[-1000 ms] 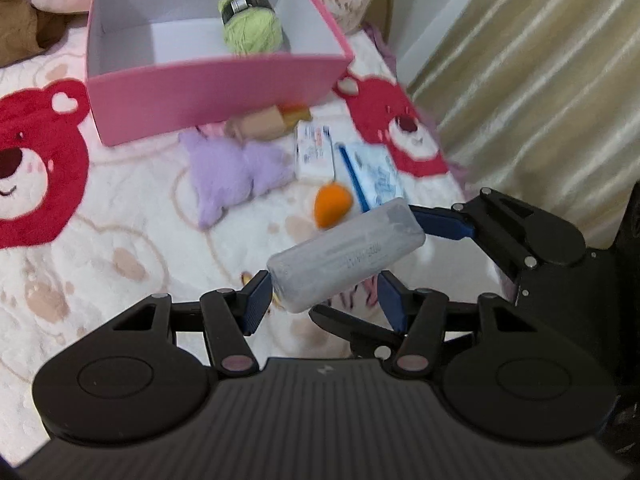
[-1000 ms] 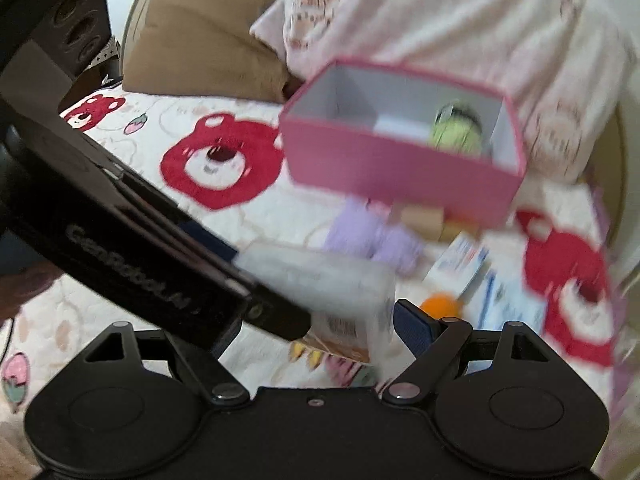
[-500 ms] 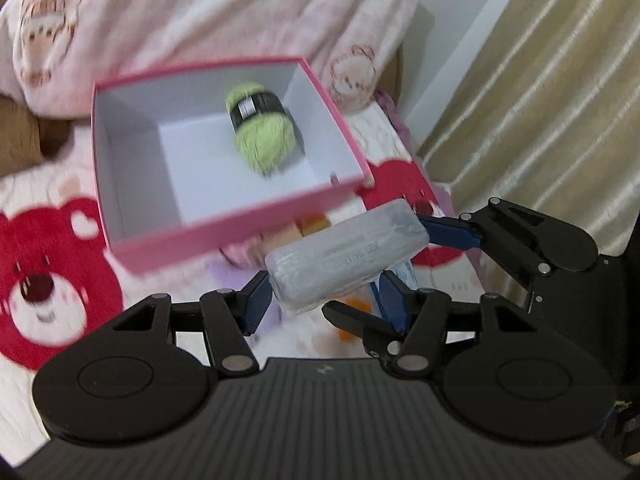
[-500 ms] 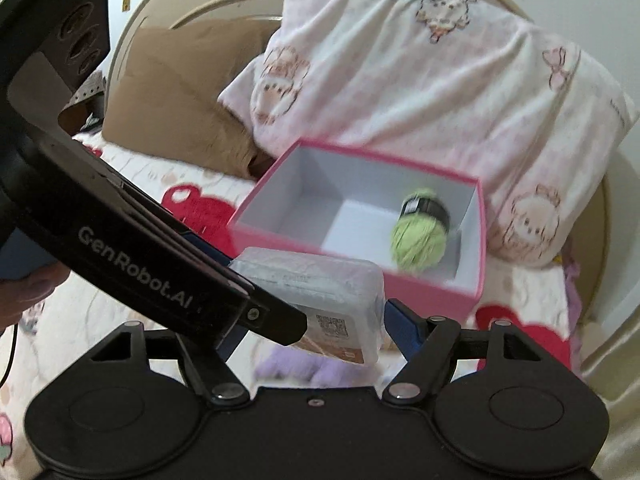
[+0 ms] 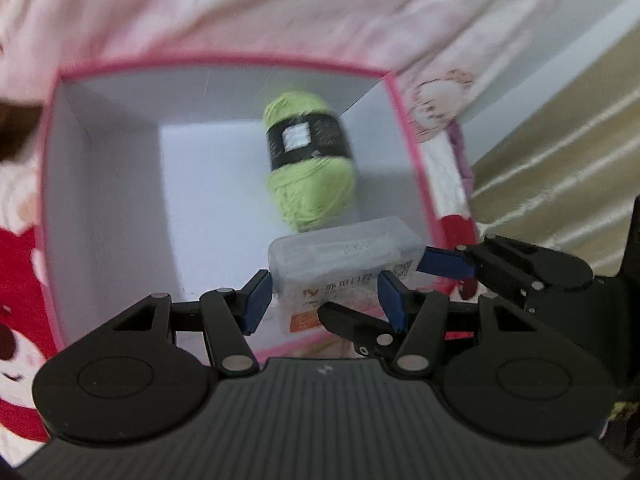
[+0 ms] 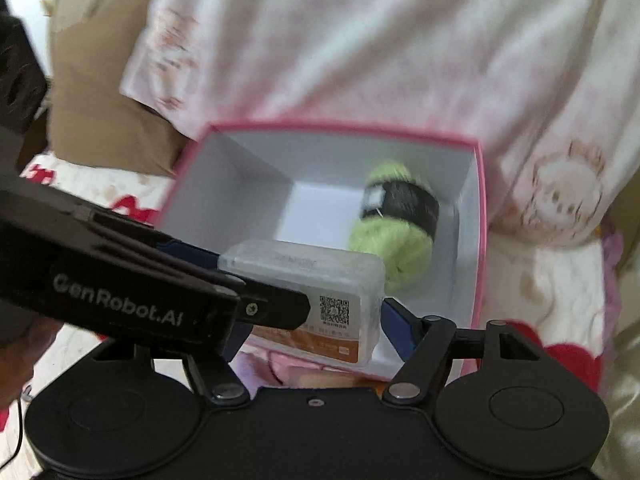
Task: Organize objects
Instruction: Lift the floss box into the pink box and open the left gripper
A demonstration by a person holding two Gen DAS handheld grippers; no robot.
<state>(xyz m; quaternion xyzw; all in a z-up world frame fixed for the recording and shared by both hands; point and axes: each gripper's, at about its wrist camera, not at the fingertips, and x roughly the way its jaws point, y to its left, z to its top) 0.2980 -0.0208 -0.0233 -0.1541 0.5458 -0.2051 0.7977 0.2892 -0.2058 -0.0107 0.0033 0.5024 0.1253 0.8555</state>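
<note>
- Left wrist view: I'm holding a clear plastic case point(image 5: 344, 256) over the near right corner of the pink box point(image 5: 416, 168), not yet set down.
- Left gripper point(image 5: 324, 300) is pinching the case across its short width, blue pads touching both side walls.
- Right gripper point(image 6: 316, 320) is sitting around the other end of the same case point(image 6: 308, 280); its jaws are closing right now. One blue pad looks to be at the case's end wall, the other is hidden behind the left gripper's arm, so I can't tell whether it is pressing yet.
- Box is open-topped with white inner walls, sitting on a bear-print blanket point(image 5: 20, 264) in front of a pink pillow point(image 6: 360, 40).
- Green yarn skein point(image 5: 310, 164) with a black label band is lying inside, toward the far right, just beyond the case.
- Handling judgement: the case is looking rigid, light and smooth-walled, so it's likely slippery under the pads. It carries a printed label with a QR code.
- I'm judging the flat side walls near mid-length to be the best hold; squeezing hard could flex or pop the lid.
- Free floor is lying left of the yarn, so that's where I'm aiming to lower it.
</note>
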